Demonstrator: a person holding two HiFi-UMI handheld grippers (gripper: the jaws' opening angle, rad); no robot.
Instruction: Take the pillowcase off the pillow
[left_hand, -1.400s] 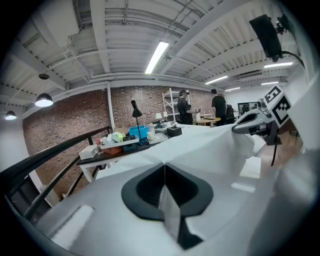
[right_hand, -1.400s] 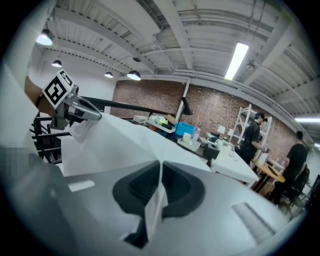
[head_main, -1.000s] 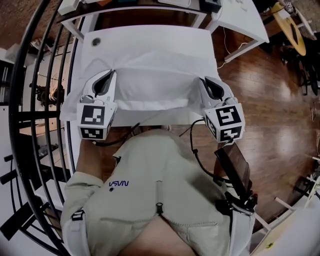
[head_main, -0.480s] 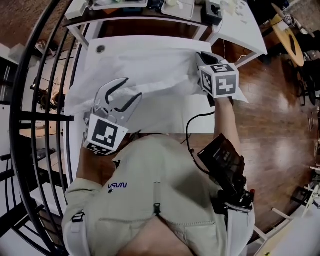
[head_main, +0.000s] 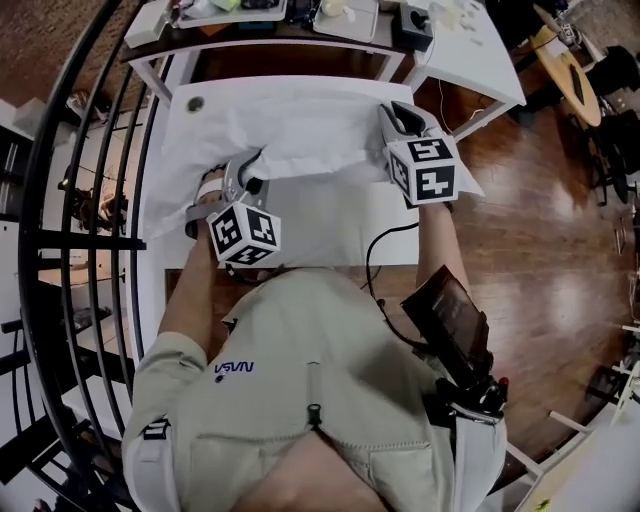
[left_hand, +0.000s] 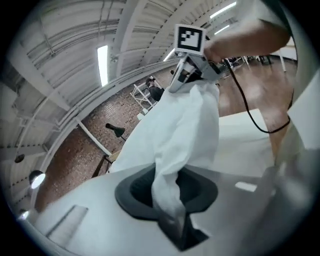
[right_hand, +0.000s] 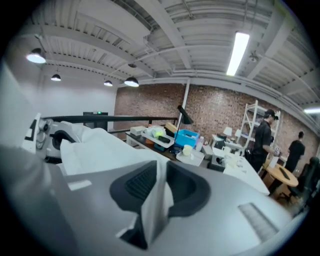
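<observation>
- Since a second ago the right gripper (right_hand: 159, 189) has swung from the near edge of the cloth to the far right of the table (head_main: 330, 240), taking its hold of the fabric along. The left gripper (left_hand: 169, 194), which stood open above the cloth half a second ago, has come down onto it left of centre.
- The left jaws have just been closing and now pinch a thick bunch of the white pillowcase (head_main: 300, 135), which runs up between the pads and away toward the other gripper.
- The right jaws have just eased a little wider, yet a thin upright fold of the same fabric sits between the pads. Seen from the left gripper view, the cloth hangs from them, so I judge the hold is kept.
- The pillowcase lies spread across the far half of the table, stretched between the two grippers. White on white, I cannot tell where the pillow ends inside it.
- Step in hand, as I judge it: a fresh grip after the first pull, with the case not yet clearly off.
- The next move probably calls for one gripper to hold while the other draws the fabric away along the pillow, and for the right pinch to firm up so the thin fold does not slip.
- Pose: the left forearm reaches forward with its gripper rolled and tilted down onto the cloth. The right arm is stretched further out, its marker cube facing up.
</observation>
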